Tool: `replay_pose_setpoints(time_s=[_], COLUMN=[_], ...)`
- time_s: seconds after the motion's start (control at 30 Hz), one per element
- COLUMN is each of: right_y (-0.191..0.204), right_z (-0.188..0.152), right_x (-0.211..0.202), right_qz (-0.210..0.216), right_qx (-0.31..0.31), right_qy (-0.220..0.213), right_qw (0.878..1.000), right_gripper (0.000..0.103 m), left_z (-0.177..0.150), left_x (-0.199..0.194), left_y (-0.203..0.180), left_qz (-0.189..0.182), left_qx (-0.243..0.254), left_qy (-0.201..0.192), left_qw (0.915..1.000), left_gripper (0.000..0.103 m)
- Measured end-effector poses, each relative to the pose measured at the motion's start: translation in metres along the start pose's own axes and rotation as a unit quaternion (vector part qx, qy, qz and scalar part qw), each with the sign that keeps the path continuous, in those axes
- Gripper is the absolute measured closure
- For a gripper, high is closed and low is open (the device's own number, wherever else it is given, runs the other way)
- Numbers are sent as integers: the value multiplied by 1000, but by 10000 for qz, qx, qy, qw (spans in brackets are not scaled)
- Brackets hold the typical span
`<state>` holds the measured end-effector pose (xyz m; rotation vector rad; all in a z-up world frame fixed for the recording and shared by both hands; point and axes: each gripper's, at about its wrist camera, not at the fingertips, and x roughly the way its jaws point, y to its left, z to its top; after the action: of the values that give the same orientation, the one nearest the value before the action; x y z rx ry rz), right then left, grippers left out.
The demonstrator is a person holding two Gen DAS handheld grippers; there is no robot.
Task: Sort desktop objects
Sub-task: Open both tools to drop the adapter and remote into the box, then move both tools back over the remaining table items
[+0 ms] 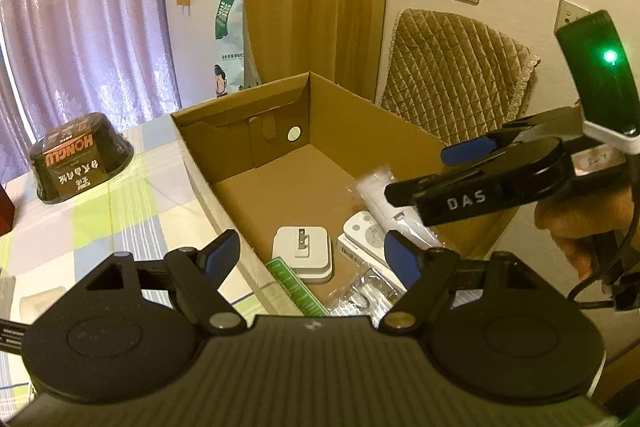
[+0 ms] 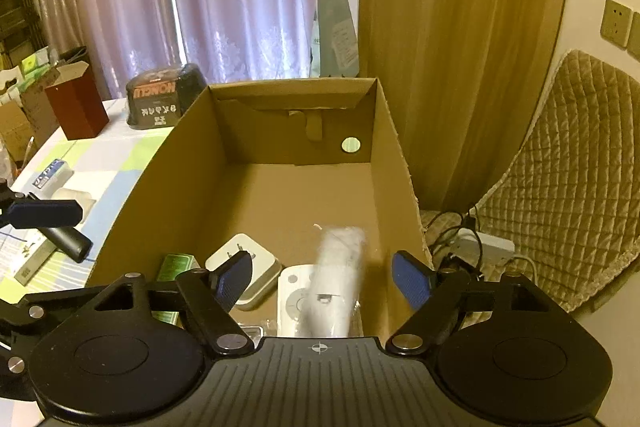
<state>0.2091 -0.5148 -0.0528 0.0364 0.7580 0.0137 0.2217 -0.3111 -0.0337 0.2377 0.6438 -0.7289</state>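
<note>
Several sorted things already lie in the cardboard box (image 2: pixel 192 163): a white charger (image 2: pixel 256 267), a white remote (image 2: pixel 294 303) and a blurred plastic-wrapped white item (image 2: pixel 340 267), seemingly dropping. Above it the right gripper (image 2: pixel 322 279) stands wide and empty. The left gripper (image 1: pixel 312 255) is also wide, holding nothing. The dropping step seems finished; next, I think, one gripper must go to the black bowl (image 1: pixel 82 157) on the table.

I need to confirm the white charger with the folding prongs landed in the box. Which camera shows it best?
The left wrist view: the white charger lies prongs-up on the cardboard box floor, nearly unobstructed between the open left tongs. In the right wrist view, one finger of the right tongs covers part of the charger.
</note>
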Motion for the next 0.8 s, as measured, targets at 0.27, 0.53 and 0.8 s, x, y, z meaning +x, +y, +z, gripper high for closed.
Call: replay_pose_setpoints(time_s=[0.27, 0.53, 0.8], right_y=[7, 24, 54], right_z=[1, -1, -6], right_x=[-18, -41, -67], right_qz=[21, 99, 301], right_qx=[-31, -151, -233], right_qy=[-47, -99, -249], right_qw=[10000, 9998, 9990], right_gripper=[23, 23, 23], left_z=[-5, -11, -32], left_x=[-14, -40, -76], left_y=[2, 5, 18], left_qz=[25, 132, 354], left_qx=[-83, -147, -300], left_qy=[-1, -14, 76], left_qw=[10000, 9998, 9989], left_gripper=[27, 25, 23])
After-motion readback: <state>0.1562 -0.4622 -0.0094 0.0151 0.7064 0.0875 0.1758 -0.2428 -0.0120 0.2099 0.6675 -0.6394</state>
